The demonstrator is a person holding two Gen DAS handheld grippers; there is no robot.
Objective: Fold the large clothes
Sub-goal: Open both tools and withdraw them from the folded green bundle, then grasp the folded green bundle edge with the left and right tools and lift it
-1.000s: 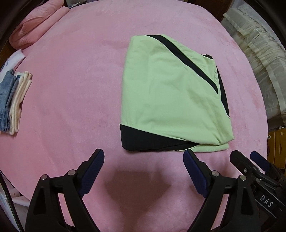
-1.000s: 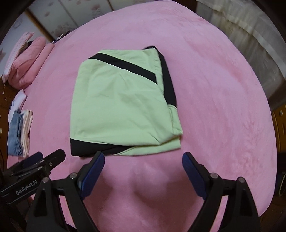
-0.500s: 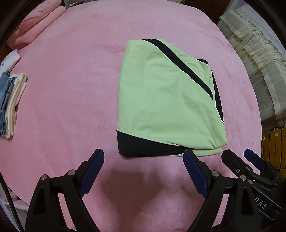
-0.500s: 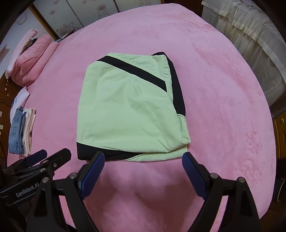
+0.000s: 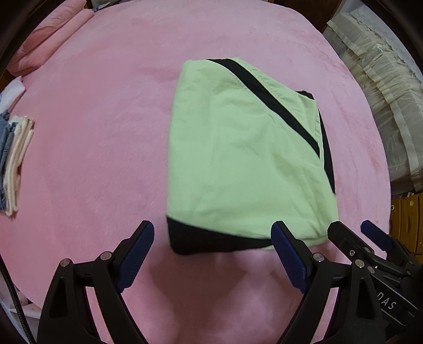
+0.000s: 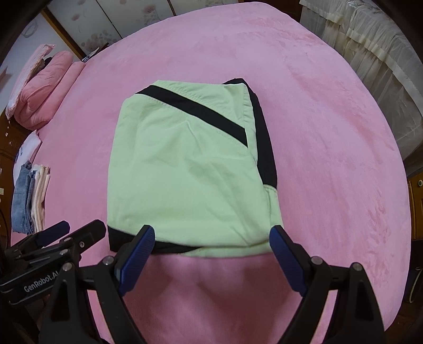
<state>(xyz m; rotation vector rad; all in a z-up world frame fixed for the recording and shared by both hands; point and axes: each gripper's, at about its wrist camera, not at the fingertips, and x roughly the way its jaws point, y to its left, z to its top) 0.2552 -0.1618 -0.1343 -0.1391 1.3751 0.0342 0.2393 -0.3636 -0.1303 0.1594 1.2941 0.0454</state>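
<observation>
Where the pink bedspread (image 6: 330, 148) curves away on the left, a rolled pink quilt (image 6: 42, 95) lies at its far corner, with a white cloth (image 6: 29, 148) below it and a small stack of folded clothes (image 6: 30, 197), blue denim beside cream pieces, resting near the bed's left edge. Behind the quilt stand pale panels with a flower print (image 6: 111, 23). Toward the middle of the plush surface lies the folded green garment (image 6: 190, 172), light green with a black diagonal stripe and black trim along its right and near edges; it sits flat on the spread, in several layers. The left gripper (image 5: 212, 239) hangs over the garment's near left corner, fingers spread wide with nothing between them, the black hem between the blue pads but untouched. The right gripper (image 6: 211, 240) hovers just beside it over the near right part of the hem, likewise released and empty. To the right, beyond the bed's edge, pale pleated fabric with ruffles (image 6: 380, 66) fills the side, and wooden furniture (image 5: 407, 219) shows lower down.
</observation>
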